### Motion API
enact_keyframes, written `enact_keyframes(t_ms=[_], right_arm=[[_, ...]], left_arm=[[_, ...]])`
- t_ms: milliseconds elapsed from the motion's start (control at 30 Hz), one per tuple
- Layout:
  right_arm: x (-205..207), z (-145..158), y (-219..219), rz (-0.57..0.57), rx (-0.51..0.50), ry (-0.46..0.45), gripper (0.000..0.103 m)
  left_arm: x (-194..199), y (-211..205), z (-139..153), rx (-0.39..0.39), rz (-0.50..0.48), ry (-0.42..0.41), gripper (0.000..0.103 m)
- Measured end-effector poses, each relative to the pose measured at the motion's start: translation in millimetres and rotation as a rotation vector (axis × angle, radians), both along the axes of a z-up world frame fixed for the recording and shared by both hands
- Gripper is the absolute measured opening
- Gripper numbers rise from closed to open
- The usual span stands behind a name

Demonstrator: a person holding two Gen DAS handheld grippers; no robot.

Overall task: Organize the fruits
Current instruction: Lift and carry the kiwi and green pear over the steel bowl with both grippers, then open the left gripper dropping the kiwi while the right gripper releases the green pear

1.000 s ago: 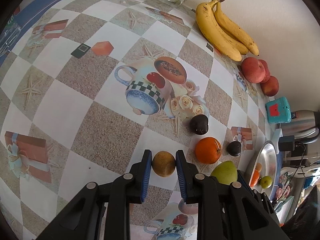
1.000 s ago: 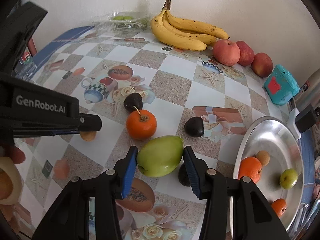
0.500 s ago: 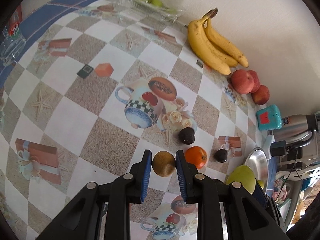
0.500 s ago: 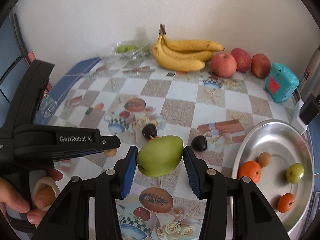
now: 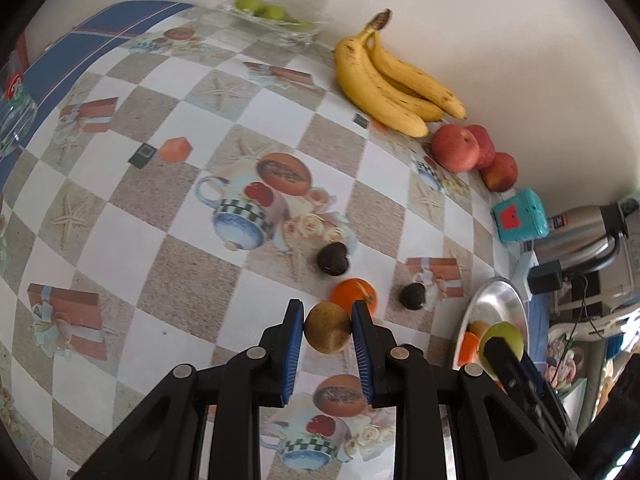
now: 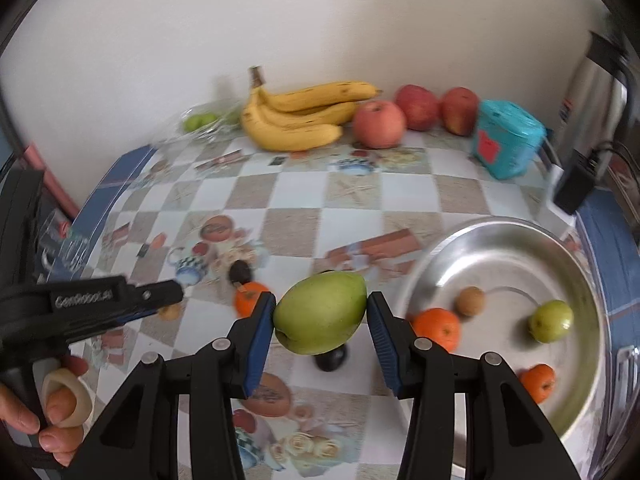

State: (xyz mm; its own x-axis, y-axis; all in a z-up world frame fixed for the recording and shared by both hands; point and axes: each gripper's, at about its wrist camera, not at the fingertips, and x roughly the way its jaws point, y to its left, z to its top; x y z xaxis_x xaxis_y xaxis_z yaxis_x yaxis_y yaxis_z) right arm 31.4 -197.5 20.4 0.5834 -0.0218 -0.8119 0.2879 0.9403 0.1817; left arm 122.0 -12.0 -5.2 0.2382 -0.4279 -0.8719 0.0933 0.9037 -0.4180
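Note:
My left gripper (image 5: 327,326) is shut on a small brown round fruit (image 5: 327,333), held above the patterned tablecloth. In the right wrist view, my right gripper (image 6: 321,314) is shut on a large green pear-like fruit (image 6: 321,312), lifted above the table just left of the steel bowl (image 6: 516,248). The bowl holds two oranges (image 6: 437,327), a brown fruit (image 6: 471,301) and a green fruit (image 6: 551,321). An orange (image 5: 354,295) and two dark plums (image 5: 333,258) lie on the cloth beyond the left gripper. The left gripper (image 6: 168,304) also shows at the left of the right wrist view.
Bananas (image 6: 298,118) and three red apples (image 6: 379,123) line the back wall, with a teal box (image 6: 506,144) and a steel kettle (image 5: 588,236) to the right. A clear bag of green fruit (image 5: 268,14) lies at the back left. A glass (image 5: 14,116) stands at the far left.
Both grippers have risen with their fruit. The right one carried the green fruit up and toward the steel bowl. The tabletop looks further away in both views.

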Motion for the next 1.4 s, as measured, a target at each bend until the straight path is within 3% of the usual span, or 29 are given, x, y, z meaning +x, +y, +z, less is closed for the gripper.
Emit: enact_keyframes(t_ms=[167, 567, 900, 1400], right_arm=[[-14, 1, -31, -0.101, -0.02, 0.03, 0.049], [-63, -1, -106, -0.334, 0.038, 0.062, 0.049], [-81, 6, -127, -0.393, 0.062, 0.042, 0.049], [-78, -19, -131, -0.383, 0.125, 0.085, 0.049]], left_arm=[[-8, -17, 5, -0.023, -0.048, -0.003, 0.026], [-42, -83, 21, -0.009, -0.229, -0.065, 0.026], [-81, -145, 26, 0.009, -0.417, -0.156, 0.026], [-106, -186, -2, 0.105, -0.557, -0.223, 0.027]])
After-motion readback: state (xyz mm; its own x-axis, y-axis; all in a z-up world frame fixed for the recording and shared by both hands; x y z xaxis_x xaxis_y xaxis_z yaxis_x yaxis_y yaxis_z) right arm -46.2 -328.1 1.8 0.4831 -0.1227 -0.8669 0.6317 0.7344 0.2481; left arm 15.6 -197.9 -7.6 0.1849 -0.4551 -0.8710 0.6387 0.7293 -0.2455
